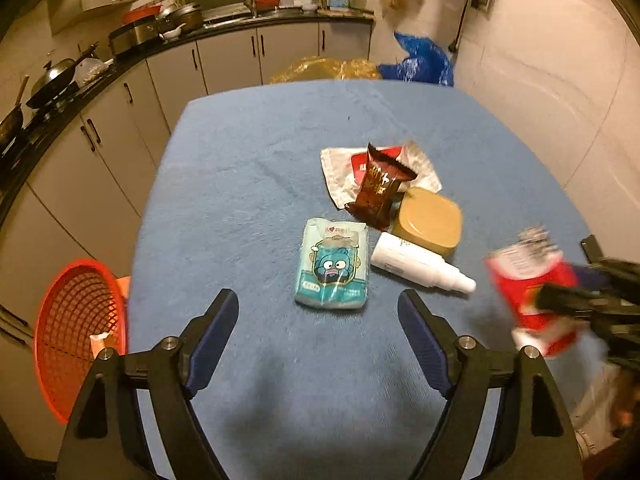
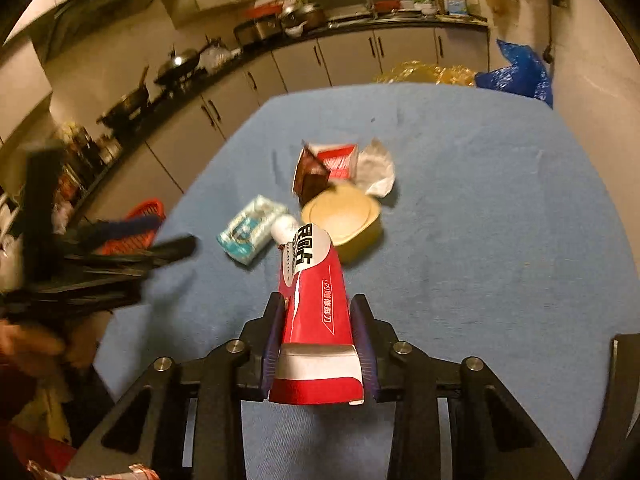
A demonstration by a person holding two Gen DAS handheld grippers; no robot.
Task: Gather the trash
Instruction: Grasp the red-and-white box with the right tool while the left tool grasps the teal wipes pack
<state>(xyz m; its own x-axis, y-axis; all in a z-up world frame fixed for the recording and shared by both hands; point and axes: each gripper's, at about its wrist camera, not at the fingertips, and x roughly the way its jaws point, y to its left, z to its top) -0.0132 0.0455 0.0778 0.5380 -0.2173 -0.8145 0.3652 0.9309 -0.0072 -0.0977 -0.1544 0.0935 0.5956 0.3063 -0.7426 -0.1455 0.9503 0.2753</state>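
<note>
Dim, warm yellowish indoor light, soft shadow on the blue tablecloth (image 1: 248,168) below the camera, strong fisheye bending with dark corners, motion blur on the opposite gripper, kitchen background soft.

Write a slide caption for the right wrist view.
Right claw shut on a red toothpaste tube above the blue table.

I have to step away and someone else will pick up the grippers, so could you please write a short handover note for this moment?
Right gripper: shut on the red toothpaste tube, held above the blue table.
Left gripper: open and empty, pointing at the tissue pack.
Still on the table: tissue pack, white bottle, tan tub, brown snack wrapper lying on a red and white wrapper.
Red basket stands off the table's left edge, with something small inside.
Left: drop the tube, then clear the rest.
</note>
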